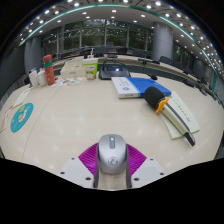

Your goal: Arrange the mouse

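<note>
A grey computer mouse (111,152) sits between my gripper's (111,160) two fingers, its nose pointing away over the pale table (80,115). The purple pads (88,158) press against both of its sides, so the fingers are shut on it. The mouse is at the table's near edge, and I cannot tell if it rests on the surface or hangs just above it.
Beyond the fingers to the right lie a blue-and-white book (135,86), an orange-and-black tool (159,101) and a flat white device (184,115). Bottles and boxes (48,72) stand at the far left. A round blue and orange item (21,117) lies left.
</note>
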